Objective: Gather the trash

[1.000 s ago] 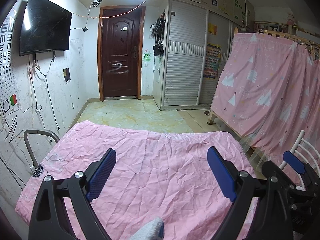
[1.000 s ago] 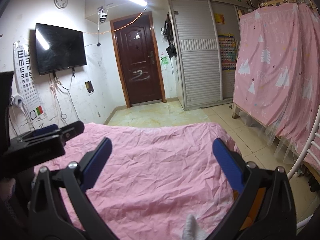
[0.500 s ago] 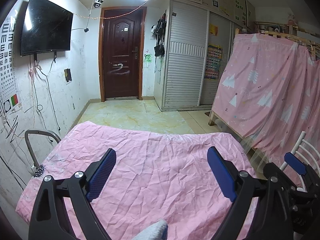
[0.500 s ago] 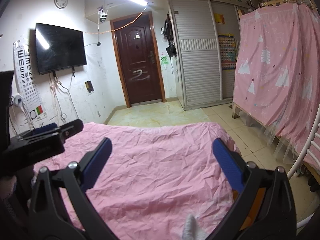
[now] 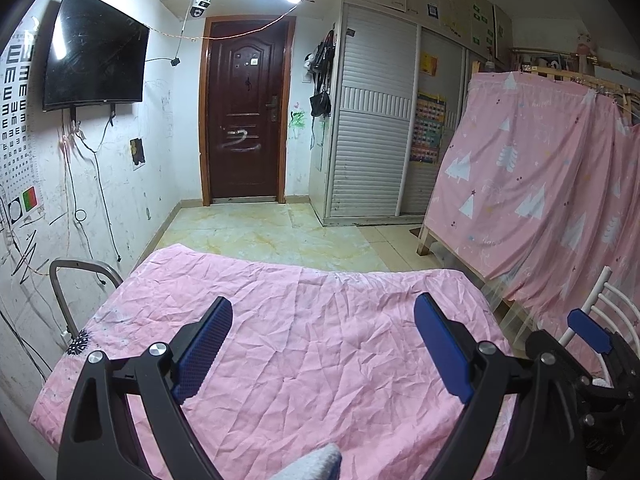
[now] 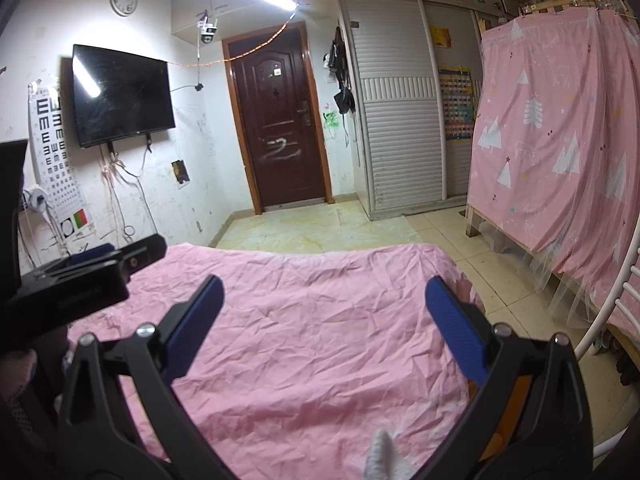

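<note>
No trash shows in either view. A table under a wrinkled pink cloth [image 5: 320, 344] [image 6: 320, 320] lies in front of both grippers. My left gripper [image 5: 320, 344] is open and empty, held above the cloth. My right gripper [image 6: 320, 324] is open and empty, also above the cloth. The right gripper shows at the right edge of the left wrist view [image 5: 588, 336]. The left gripper shows at the left edge of the right wrist view [image 6: 100, 272].
A pink curtain covers a wooden frame [image 5: 540, 184] on the right. A white metal rail [image 5: 592, 304] stands near the table's right side. A metal chair back [image 5: 76, 280] stands at the left wall. A dark door [image 5: 244, 120] and tiled floor [image 5: 272, 236] lie beyond.
The left wrist view has tilted slightly upward and right. Both grippers stay open and empty over the cloth.
</note>
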